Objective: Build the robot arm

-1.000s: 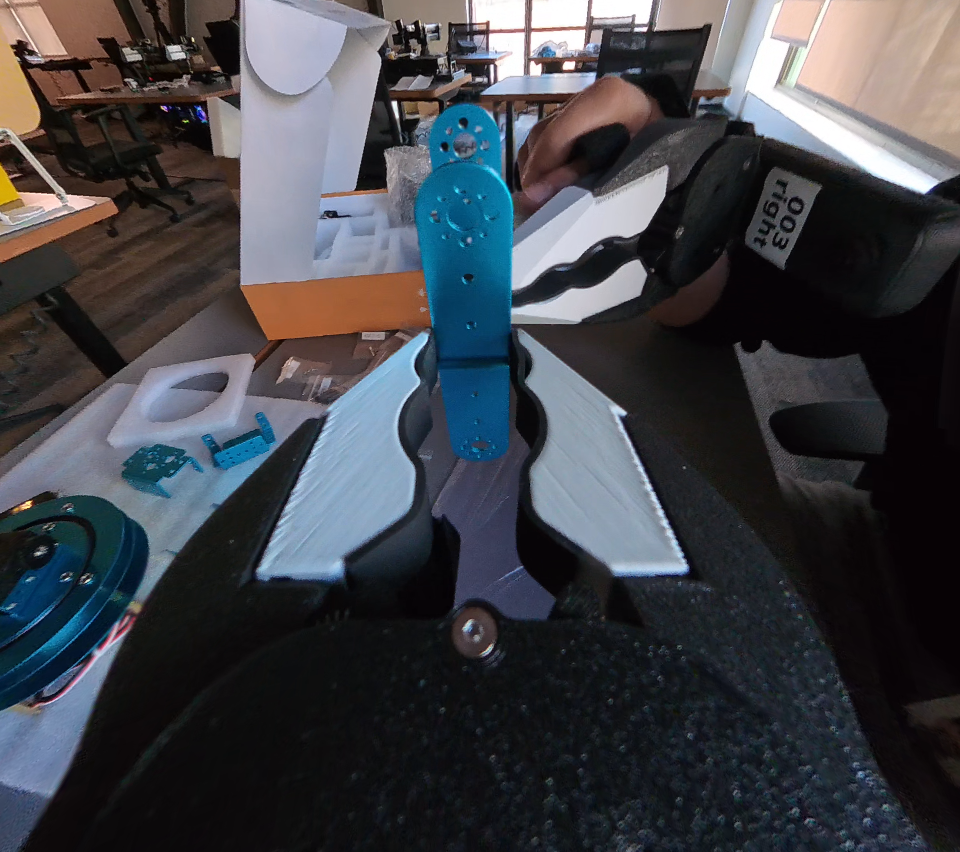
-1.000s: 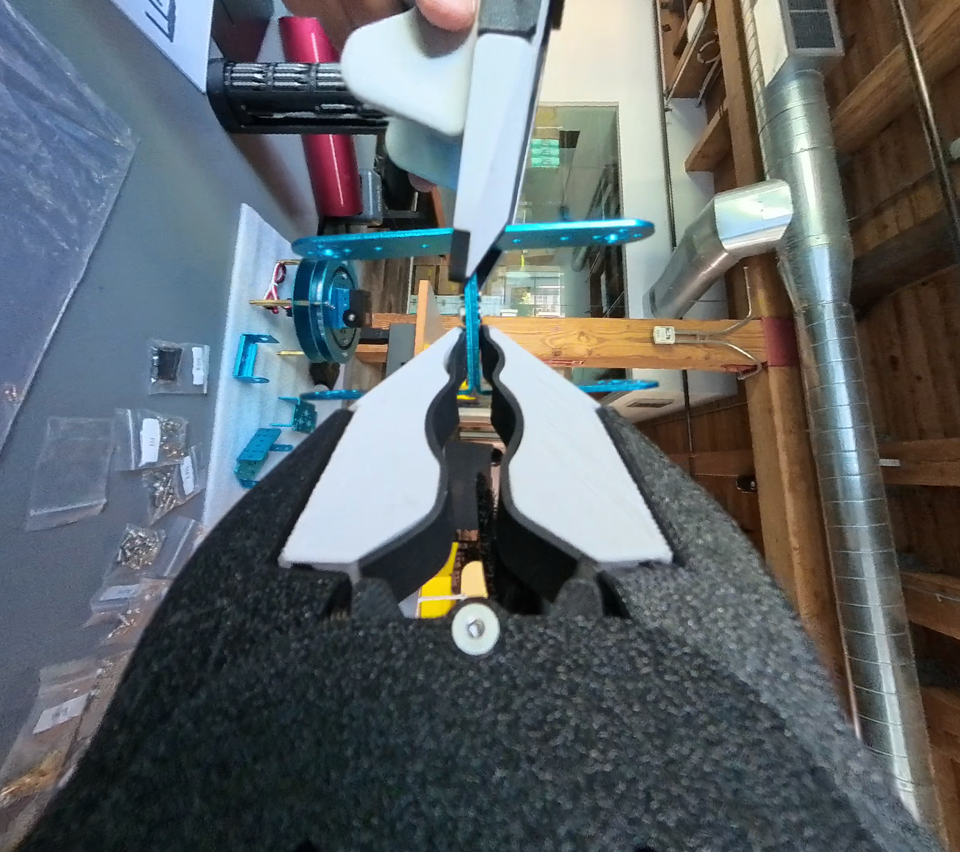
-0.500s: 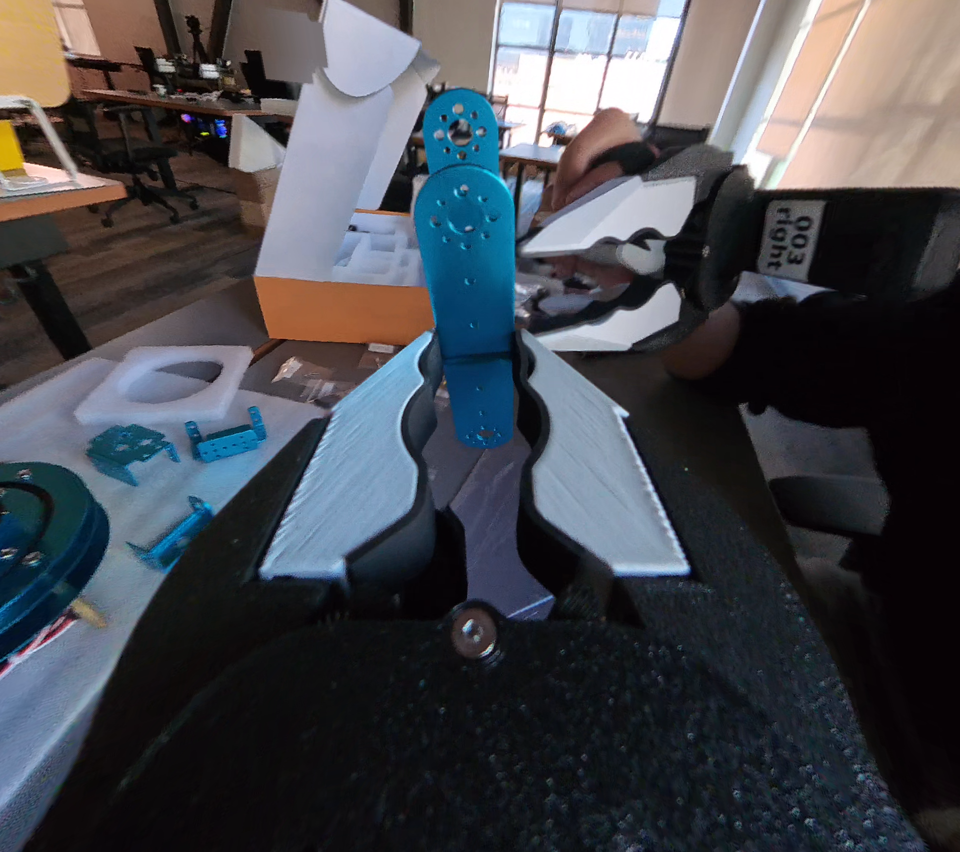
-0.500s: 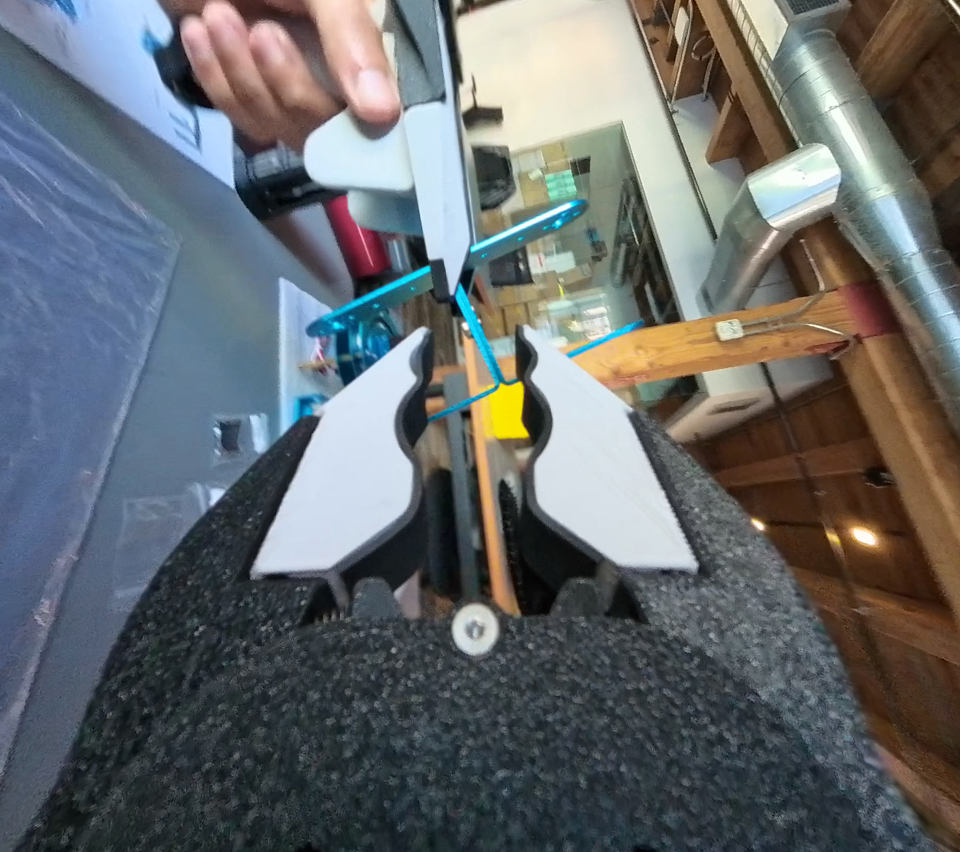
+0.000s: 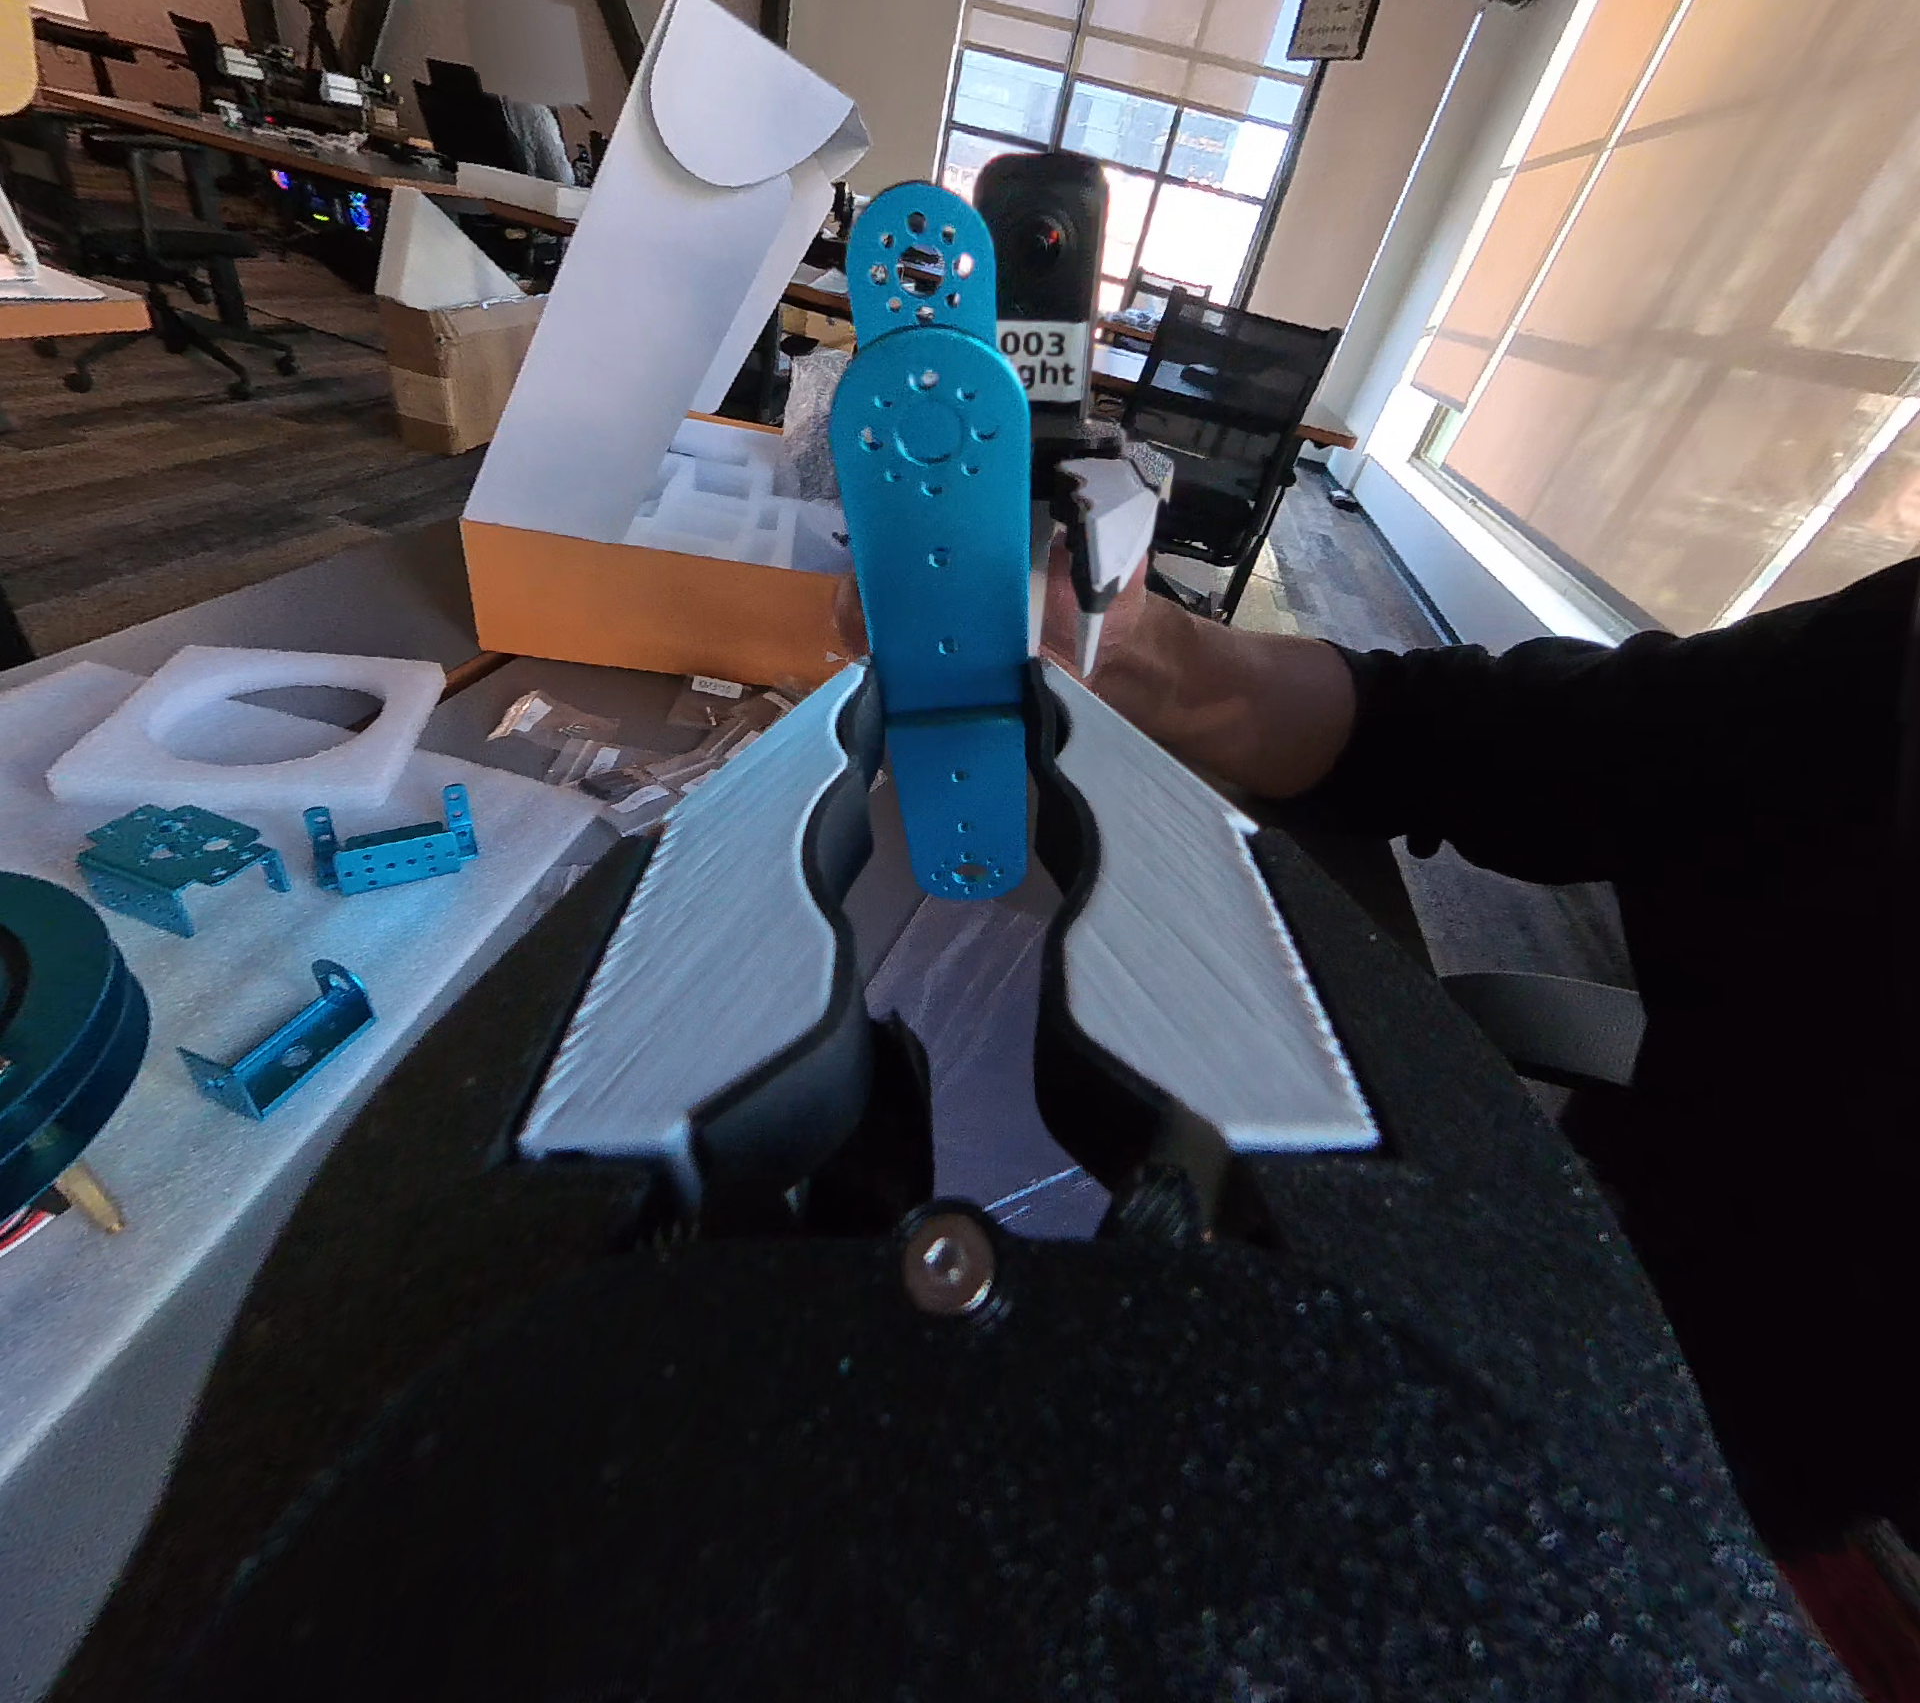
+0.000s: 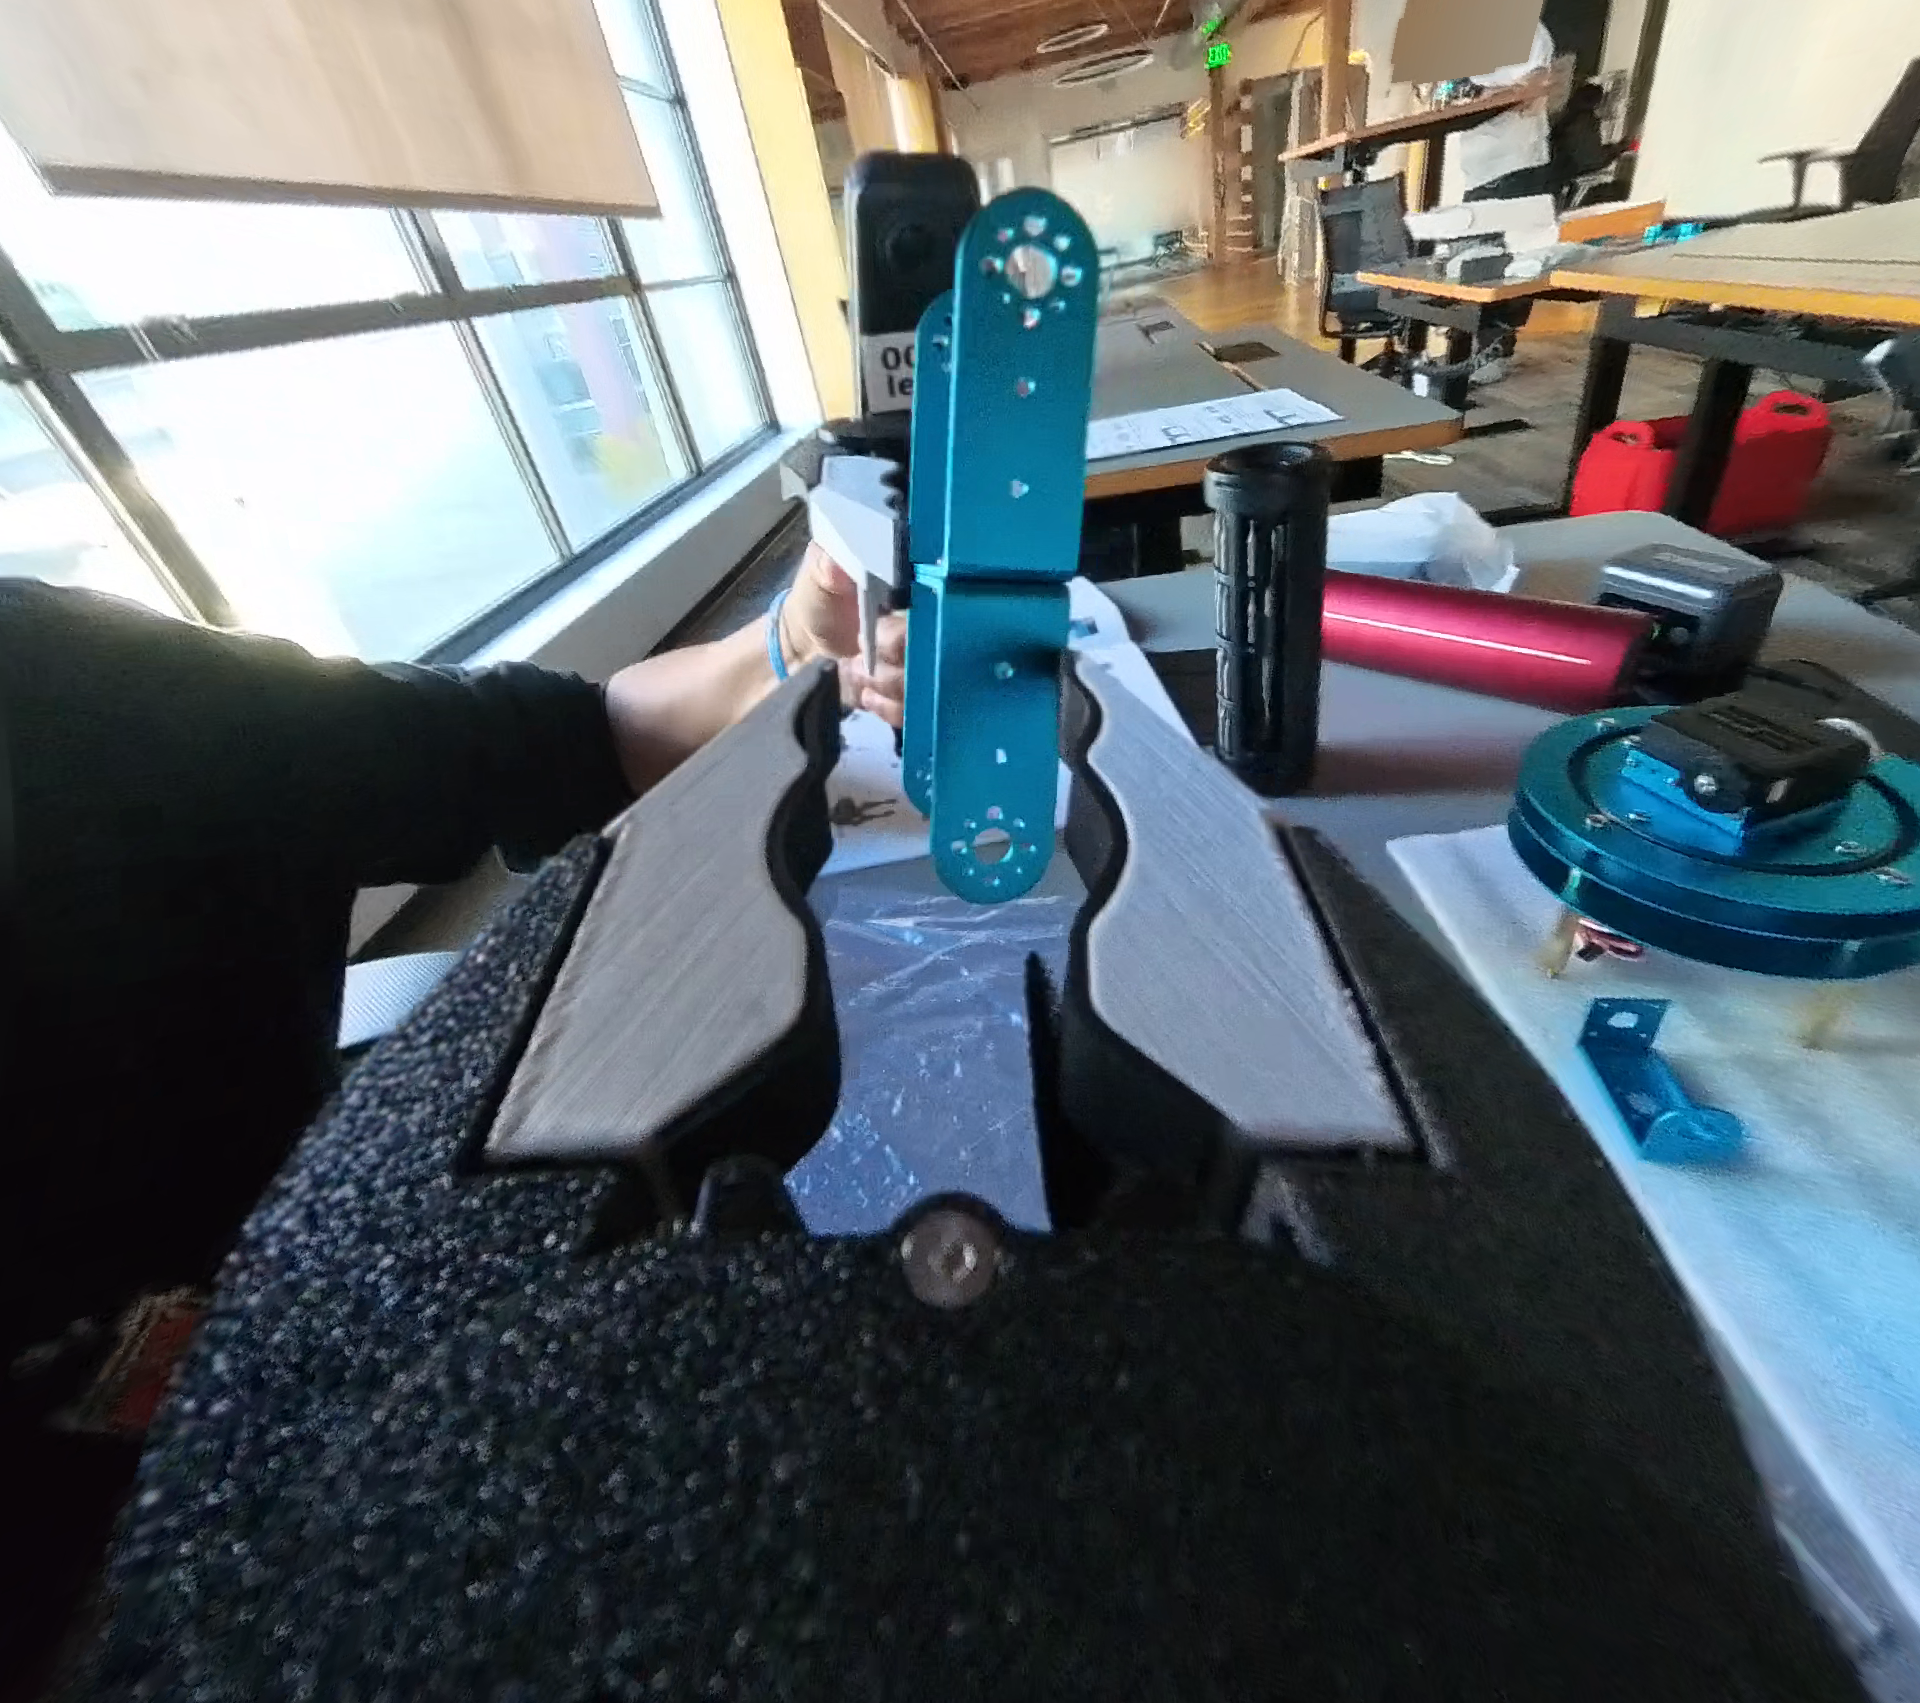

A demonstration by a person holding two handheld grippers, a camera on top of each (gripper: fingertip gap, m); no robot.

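A blue metal bracket (image 5: 930,531) with two long perforated plates stands upright in the air above the table. My left gripper (image 5: 951,697) is shut on it at the fold of the near plate. The right gripper (image 5: 1091,552) faces me from behind the bracket, held by a hand. In the right wrist view the bracket (image 6: 997,458) stands between the fingers of my right gripper (image 6: 951,677). The jaws are open, with a gap on the left side. The left gripper (image 6: 862,552) shows behind it.
An orange box (image 5: 644,604) with a raised white lid stands behind. White foam (image 5: 208,978) carries small blue brackets (image 5: 395,853) and a round blue base (image 6: 1714,843). Small screw bags (image 5: 603,749), a black cylinder (image 6: 1268,614) and a red tube (image 6: 1475,635) lie nearby. There is about 4 centimetres between the tips of the two grippers.
My right gripper let go of the bracket, swung round from the side and now faces the left gripper with open jaws around the far plate. The left gripper kept its hold.
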